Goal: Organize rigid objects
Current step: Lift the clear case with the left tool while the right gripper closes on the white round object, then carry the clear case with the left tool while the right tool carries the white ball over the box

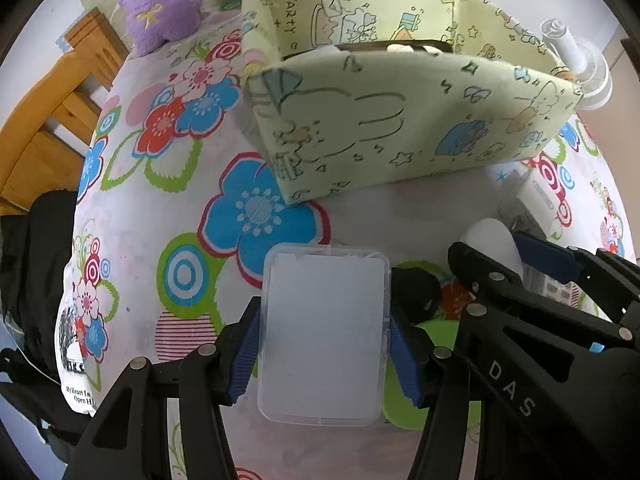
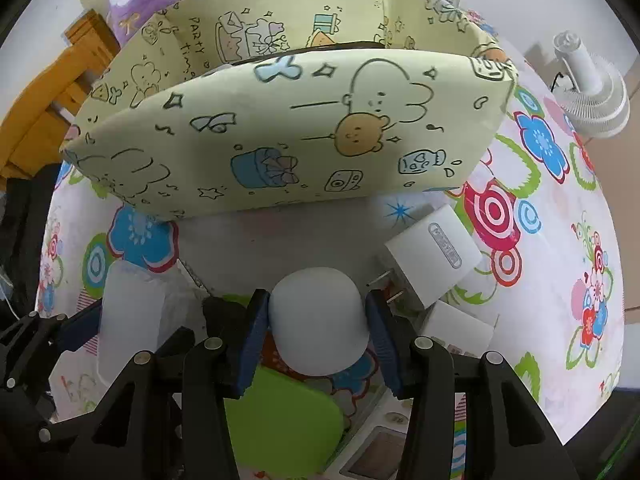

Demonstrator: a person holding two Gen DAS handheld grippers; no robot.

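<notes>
Blue pads of my left gripper (image 1: 325, 346) pinch the clear plastic case (image 1: 324, 334); my right gripper (image 2: 319, 332) clamps the white dome (image 2: 319, 316).

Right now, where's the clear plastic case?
In the left wrist view, the clear plastic case sits low and centre, clamped in the left gripper, in front of the yellow cartoon box.

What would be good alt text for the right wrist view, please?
The right gripper is shut on a white domed object above a floral tablecloth. Behind stands a pale yellow cartoon-print box; a white charger lies to the right.
</notes>
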